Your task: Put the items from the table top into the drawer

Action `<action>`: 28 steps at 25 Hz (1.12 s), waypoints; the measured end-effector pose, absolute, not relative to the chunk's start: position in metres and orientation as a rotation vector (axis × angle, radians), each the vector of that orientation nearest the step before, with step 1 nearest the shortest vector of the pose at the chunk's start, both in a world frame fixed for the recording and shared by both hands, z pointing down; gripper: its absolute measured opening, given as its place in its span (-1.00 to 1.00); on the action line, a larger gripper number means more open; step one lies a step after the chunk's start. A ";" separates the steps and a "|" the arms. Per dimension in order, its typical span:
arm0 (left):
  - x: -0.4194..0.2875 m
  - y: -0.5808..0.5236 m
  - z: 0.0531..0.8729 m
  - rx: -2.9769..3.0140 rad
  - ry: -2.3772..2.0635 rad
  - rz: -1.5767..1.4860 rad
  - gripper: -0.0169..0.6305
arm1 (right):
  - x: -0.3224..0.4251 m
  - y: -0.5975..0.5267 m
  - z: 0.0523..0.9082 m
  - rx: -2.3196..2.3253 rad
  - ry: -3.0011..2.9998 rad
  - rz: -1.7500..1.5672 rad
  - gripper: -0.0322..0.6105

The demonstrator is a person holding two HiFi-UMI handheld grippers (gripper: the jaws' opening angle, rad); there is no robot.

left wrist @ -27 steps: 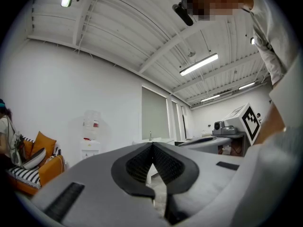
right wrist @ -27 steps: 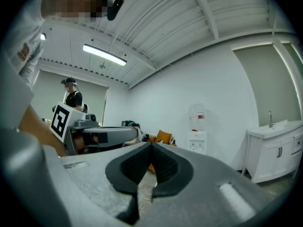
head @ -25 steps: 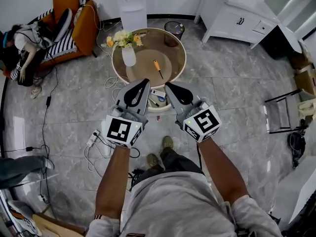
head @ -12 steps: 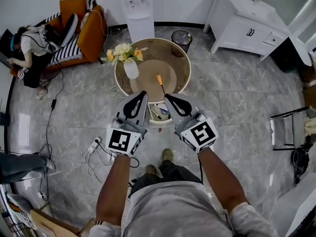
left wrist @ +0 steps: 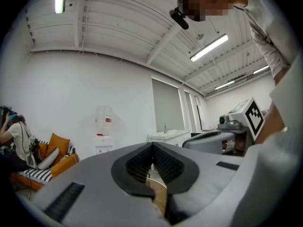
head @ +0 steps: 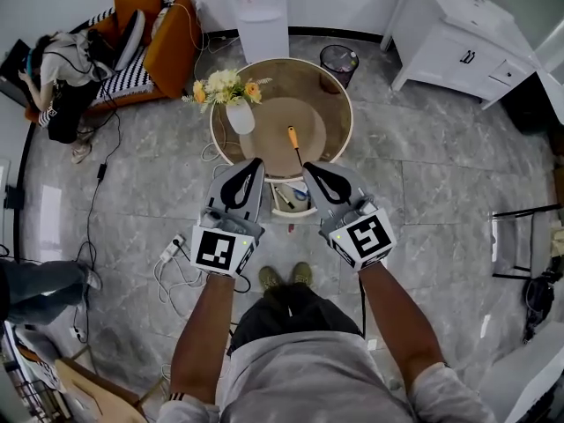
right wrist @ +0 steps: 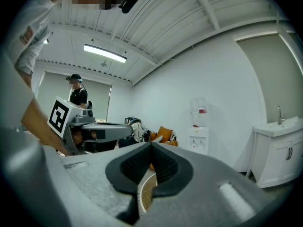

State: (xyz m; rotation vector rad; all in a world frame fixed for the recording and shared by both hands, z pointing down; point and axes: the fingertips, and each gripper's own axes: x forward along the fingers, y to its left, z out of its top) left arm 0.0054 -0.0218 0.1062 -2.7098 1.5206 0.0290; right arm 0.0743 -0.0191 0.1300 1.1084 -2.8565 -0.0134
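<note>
Head view: screwdriver (head: 292, 137) lies on round table (head: 330, 91) beside vase (head: 239, 115). The open drawer (head: 290, 198) shows between left gripper (head: 255, 163) and right gripper (head: 309, 167). Marble floor (head: 423, 174).
Left gripper view: jaws together, empty; water dispenser (left wrist: 103, 132) at white wall.
Right gripper view: jaws together, empty.

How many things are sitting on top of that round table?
2: a vase of flowers at its left edge, an orange-handled screwdriver towards the front. Its near rim is partly covered, so more may be hidden.

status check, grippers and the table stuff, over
Both shut, empty: left gripper, right gripper. One screwdriver on table, drawer open. Vase off to the side, nothing blocking.
</note>
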 end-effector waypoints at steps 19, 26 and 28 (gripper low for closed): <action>-0.016 -0.082 0.170 -2.730 1.524 -0.001 -0.95 | 0.061 -0.083 0.216 1.166 -2.697 0.004 -0.90; -0.023 -0.099 0.215 -2.762 1.520 -0.046 -0.95 | 0.057 -0.108 0.266 1.192 -2.618 0.032 -0.90; -0.027 -0.104 0.227 -2.766 1.517 -0.050 -0.95 | 0.054 -0.115 0.279 1.201 -2.603 0.030 -0.90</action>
